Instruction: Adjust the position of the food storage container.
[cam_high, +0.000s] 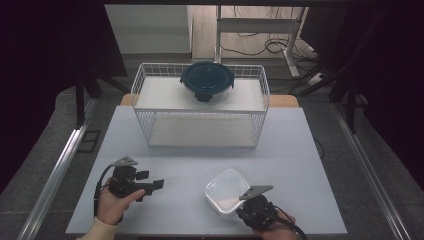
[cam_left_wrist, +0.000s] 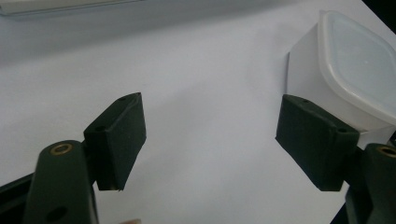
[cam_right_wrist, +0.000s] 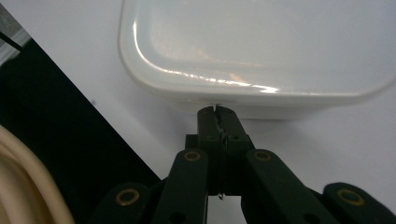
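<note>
A clear square plastic container (cam_high: 225, 189) with a frosted lid lies on the white table near the front edge, right of centre. My right gripper (cam_high: 240, 202) reaches it from the near side. In the right gripper view the jaws are pressed together at the near rim of the container (cam_right_wrist: 261, 42), with a thin pale sliver of the lip pinched between the tips of the right gripper (cam_right_wrist: 215, 112). My left gripper (cam_high: 151, 180) rests at the front left, pointing right, open with nothing between its jaws. The left gripper (cam_left_wrist: 210, 140) has the container (cam_left_wrist: 359, 60) beyond its far jaw.
A white wire rack (cam_high: 200, 107) with two shelves stands at the back of the table. A dark round lidded bowl (cam_high: 207, 80) sits on its top shelf. The table's front edge (cam_high: 200, 233) runs just behind both hands. Dark floor and rails flank the table.
</note>
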